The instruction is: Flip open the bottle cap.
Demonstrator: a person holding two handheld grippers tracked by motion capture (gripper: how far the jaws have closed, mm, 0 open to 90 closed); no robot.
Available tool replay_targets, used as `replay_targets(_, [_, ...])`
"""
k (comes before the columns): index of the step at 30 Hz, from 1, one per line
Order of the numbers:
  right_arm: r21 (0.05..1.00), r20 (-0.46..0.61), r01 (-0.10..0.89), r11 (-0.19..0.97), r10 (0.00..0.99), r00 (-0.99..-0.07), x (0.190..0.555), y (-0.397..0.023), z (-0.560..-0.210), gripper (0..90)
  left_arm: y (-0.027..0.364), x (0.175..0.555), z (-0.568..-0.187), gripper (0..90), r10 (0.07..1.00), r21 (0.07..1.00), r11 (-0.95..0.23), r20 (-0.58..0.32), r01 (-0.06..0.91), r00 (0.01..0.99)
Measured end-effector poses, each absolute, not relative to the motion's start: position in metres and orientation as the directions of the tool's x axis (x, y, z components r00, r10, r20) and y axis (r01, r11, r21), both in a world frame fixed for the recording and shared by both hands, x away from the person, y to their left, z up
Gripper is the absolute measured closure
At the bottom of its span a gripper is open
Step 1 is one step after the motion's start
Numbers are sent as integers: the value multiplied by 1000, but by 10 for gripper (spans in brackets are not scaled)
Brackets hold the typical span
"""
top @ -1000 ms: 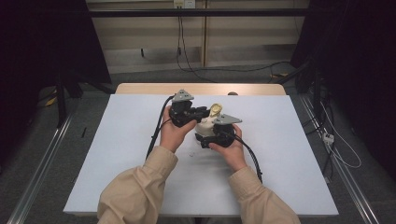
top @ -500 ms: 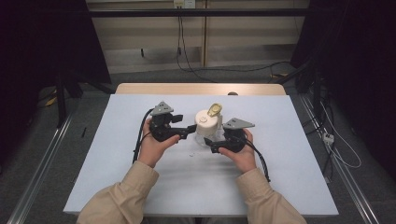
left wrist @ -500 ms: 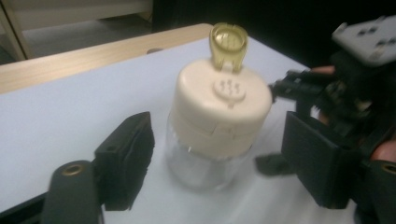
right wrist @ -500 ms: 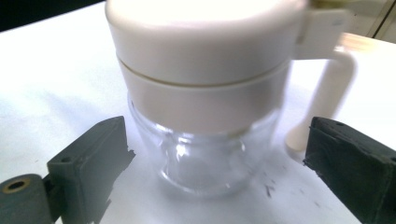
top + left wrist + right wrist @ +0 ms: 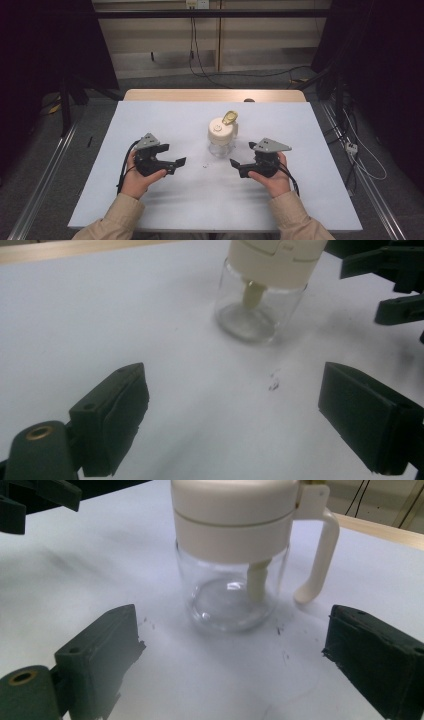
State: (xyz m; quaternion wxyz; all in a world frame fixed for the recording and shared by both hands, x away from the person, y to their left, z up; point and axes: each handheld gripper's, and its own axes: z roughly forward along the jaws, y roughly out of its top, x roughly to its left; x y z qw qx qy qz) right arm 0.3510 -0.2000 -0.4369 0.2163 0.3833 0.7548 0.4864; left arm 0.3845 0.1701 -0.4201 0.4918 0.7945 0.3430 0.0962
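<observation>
From my left gripper (image 5: pixel 232 415) camera I see both black jaws spread wide, nothing between them. Beyond stands a clear glass jar (image 5: pixel 260 305) with a cream lid (image 5: pixel 275 260), upright on the white table (image 5: pixel 100 315). Small dark specks (image 5: pixel 273 382), possibly debris, lie nearer. The other gripper (image 5: pixel 395 285) occupies the upper right.
</observation>
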Motion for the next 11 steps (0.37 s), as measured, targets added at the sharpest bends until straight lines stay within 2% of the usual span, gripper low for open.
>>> replay_targets(11, [897, 37, 369, 244, 791, -611, 319, -224, -445, 68, 211, 367, -431, 103, 677, 854, -260, -171, 451, 715])
